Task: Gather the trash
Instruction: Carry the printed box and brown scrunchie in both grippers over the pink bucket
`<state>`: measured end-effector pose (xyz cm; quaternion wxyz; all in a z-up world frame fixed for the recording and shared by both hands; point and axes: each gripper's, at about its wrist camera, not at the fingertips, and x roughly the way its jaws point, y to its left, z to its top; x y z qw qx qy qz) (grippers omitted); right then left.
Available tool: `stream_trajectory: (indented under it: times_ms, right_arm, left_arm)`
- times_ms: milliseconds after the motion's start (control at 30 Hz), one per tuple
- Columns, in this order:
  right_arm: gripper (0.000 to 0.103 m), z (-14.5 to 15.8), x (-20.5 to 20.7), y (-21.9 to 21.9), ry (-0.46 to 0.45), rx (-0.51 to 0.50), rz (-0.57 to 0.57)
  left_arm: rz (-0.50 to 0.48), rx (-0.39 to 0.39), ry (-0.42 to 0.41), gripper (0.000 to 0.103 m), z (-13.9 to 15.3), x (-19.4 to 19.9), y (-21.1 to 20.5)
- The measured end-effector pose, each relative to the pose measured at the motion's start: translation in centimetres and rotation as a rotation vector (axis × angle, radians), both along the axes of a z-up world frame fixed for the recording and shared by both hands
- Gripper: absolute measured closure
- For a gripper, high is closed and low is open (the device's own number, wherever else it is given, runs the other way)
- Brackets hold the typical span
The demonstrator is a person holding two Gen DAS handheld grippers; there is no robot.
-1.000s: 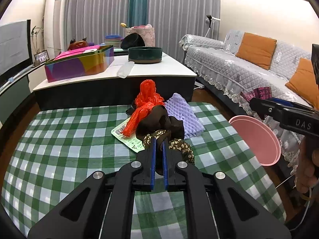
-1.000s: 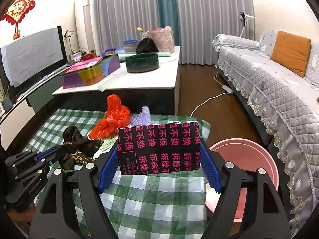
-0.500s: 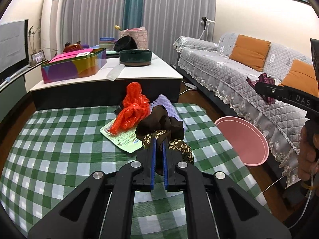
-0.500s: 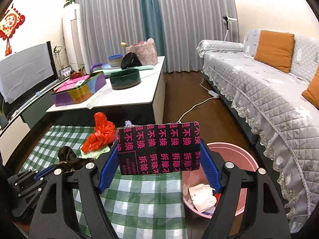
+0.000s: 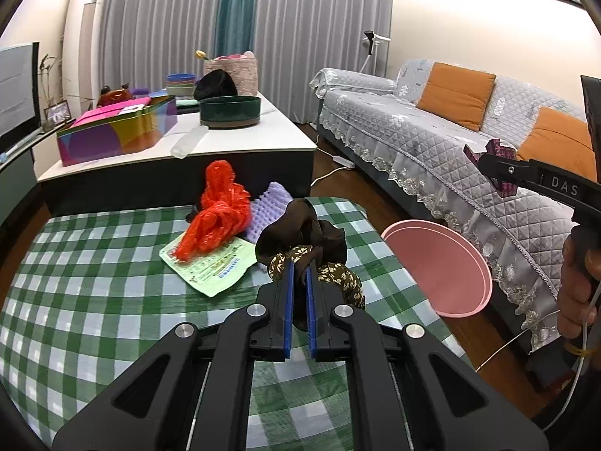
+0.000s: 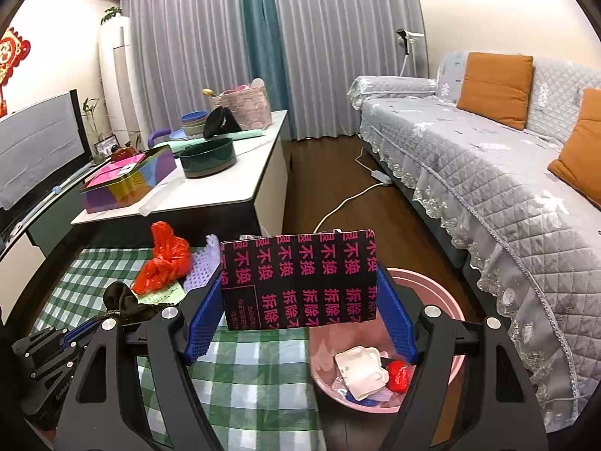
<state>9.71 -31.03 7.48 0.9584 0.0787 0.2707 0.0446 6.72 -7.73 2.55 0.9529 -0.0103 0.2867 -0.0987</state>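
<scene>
Black-and-pink printed box (image 6: 298, 280) clamped in right hand-held gripper (image 6: 298, 315); left one (image 5: 299, 285) pinching brown cloth (image 5: 300, 233).

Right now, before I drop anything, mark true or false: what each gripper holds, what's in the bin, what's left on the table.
1. The right gripper holds the black box with pink print. True.
2. The left gripper is open and holds nothing. False: it is shut on the brown cloth.
3. The pink bin has nothing in it. False: a white carton and a red piece lie inside.
4. The orange bag lies on the checked table. True.
5. The box is over the sofa. False: it hangs near the bin's rim, partly over the table.
</scene>
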Motion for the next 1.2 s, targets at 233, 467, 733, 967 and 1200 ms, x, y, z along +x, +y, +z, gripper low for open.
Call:
stream_trajectory:
  times_ms: [233,467,733,967,1200]
  right_arm:
    - [0.029,-0.2,0.3,-1.5,0.001,-0.009,-0.037]
    - [0.029,-0.3,0.4,-2.8,-0.002,-0.017,-0.067]
    - [0.029,-0.3,0.6,-4.5,-0.006,-0.015,-0.100]
    - [0.029,-0.2,0.7,-6.2,-0.015,-0.017,-0.135]
    - [0.029,-0.5,1.2,-7.8,-0.007,-0.008,-0.169]
  left_arm:
    - [-0.030,-0.006,0.003,0.097,-0.2,0.7,-1.4]
    - [-0.044,-0.012,0.012,0.097,-0.6,1.6,-2.5]
    - [-0.061,-0.013,0.016,0.097,-0.7,2.8,-3.9]
    - [-0.085,-0.014,0.013,0.097,-0.5,4.0,-5.7]
    - [-0.118,-0.015,0.011,0.097,-0.5,5.1,-7.8]
